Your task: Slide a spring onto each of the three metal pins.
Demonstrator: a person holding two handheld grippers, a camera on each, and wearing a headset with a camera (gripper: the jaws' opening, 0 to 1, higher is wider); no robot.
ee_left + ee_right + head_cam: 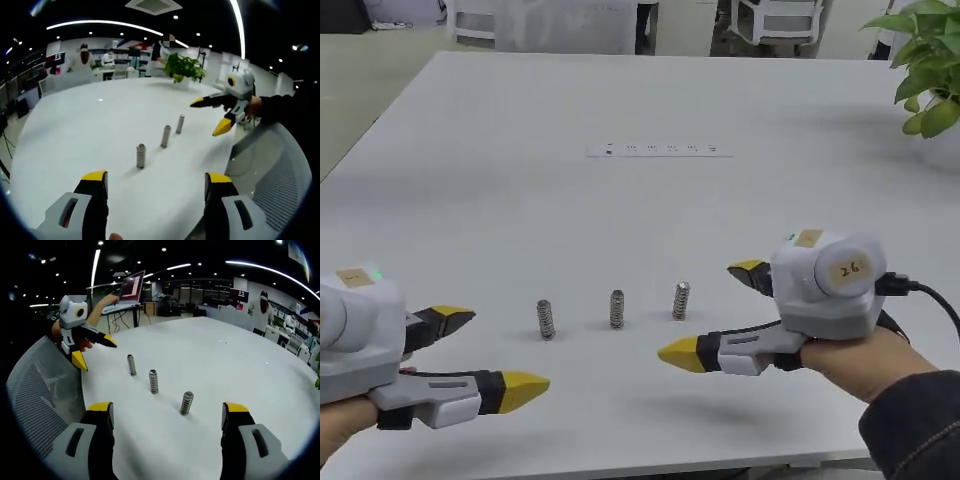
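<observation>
You are holding the left gripper (498, 350) at the near left of the bench (620, 200). Its jaws are standing wide apart and are gripping nothing. You are holding the right gripper (710, 310) at the near right, with its jaws also spread wide and empty.

Three springs are standing upright in a row on the bench between the two grippers: the left spring (546, 319), the middle spring (617, 309) and the right spring (681, 300). The springs are standing apart from one another, and neither gripper is touching any of them. The right spring is standing near the lower jaw tip of the right gripper. What is sitting inside each coil is too small to tell.

In the left gripper view, the row is running ahead of the jaws toward the right gripper.

Farther back on the bench, a white power strip (660, 150) is lying flat. A green plant (930, 70) is standing at the far right.
</observation>
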